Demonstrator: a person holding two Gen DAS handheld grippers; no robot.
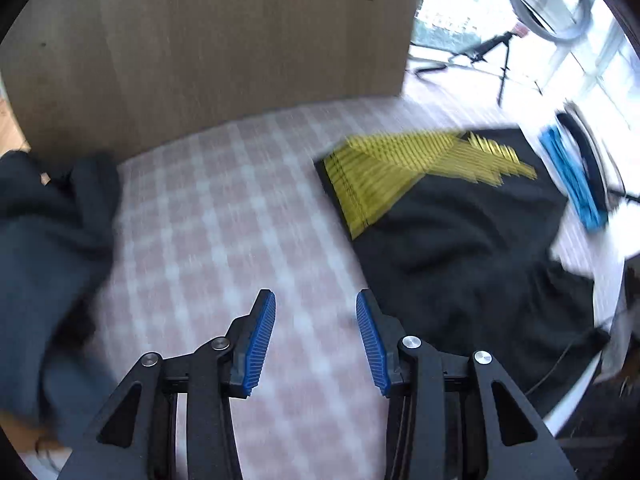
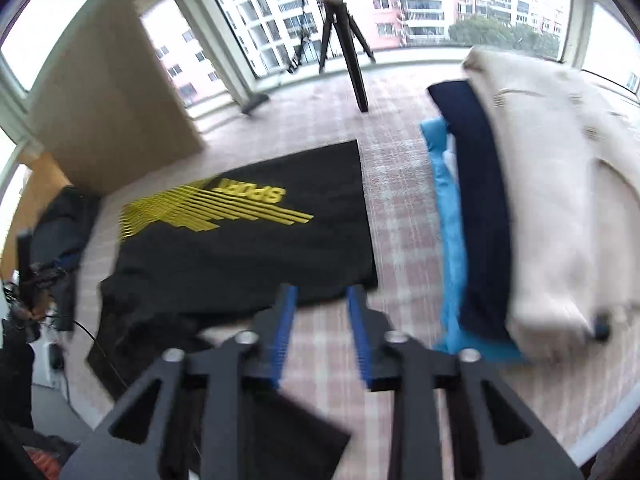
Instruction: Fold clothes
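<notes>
A black T-shirt with a yellow striped "SPORT" print (image 2: 248, 236) lies partly folded on the checked tablecloth (image 2: 404, 216). It also shows in the left wrist view (image 1: 460, 224), to the right of my left gripper. My left gripper (image 1: 316, 312) is open and empty above the cloth, just left of the shirt's edge. My right gripper (image 2: 322, 304) is open and empty, hovering at the shirt's near right corner. A loose part of the shirt (image 2: 296, 436) lies under the right gripper's frame.
A pile of folded clothes, light blue (image 2: 452, 248), navy (image 2: 480, 208) and beige (image 2: 560, 216), lies right of the shirt. A dark garment (image 1: 48, 264) is heaped at the left. A wooden board (image 1: 224, 40) stands behind. A tripod (image 2: 344, 36) stands by the window.
</notes>
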